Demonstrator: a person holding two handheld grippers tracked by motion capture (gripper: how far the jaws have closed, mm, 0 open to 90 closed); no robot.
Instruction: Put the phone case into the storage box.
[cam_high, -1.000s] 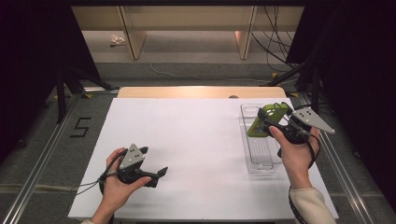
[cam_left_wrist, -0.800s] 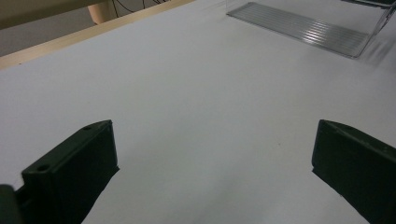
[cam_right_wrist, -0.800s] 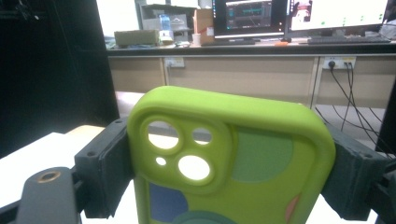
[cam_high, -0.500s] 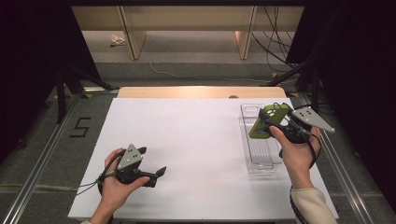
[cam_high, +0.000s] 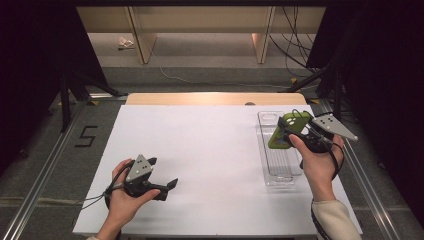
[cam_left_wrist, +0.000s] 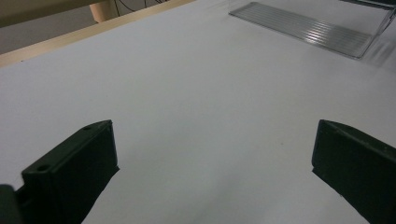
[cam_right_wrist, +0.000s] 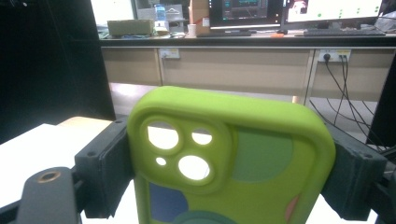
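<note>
The right tool (cam_high: 286, 131) grips a green phone case (cam_high: 283, 130) by its sides, held above the clear tray (cam_high: 280, 172) — lowering it in looks next. The left tool (cam_high: 167, 184) rests wide open and empty on the table (cam_high: 210, 150).

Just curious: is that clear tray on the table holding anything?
Empty: the clear tray shows bare ribbed floor; the green phone case is clamped above it in the right gripper.

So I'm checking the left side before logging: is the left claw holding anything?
No. In the left gripper view the left claw stands wide open with bare white table between its jaws.
</note>
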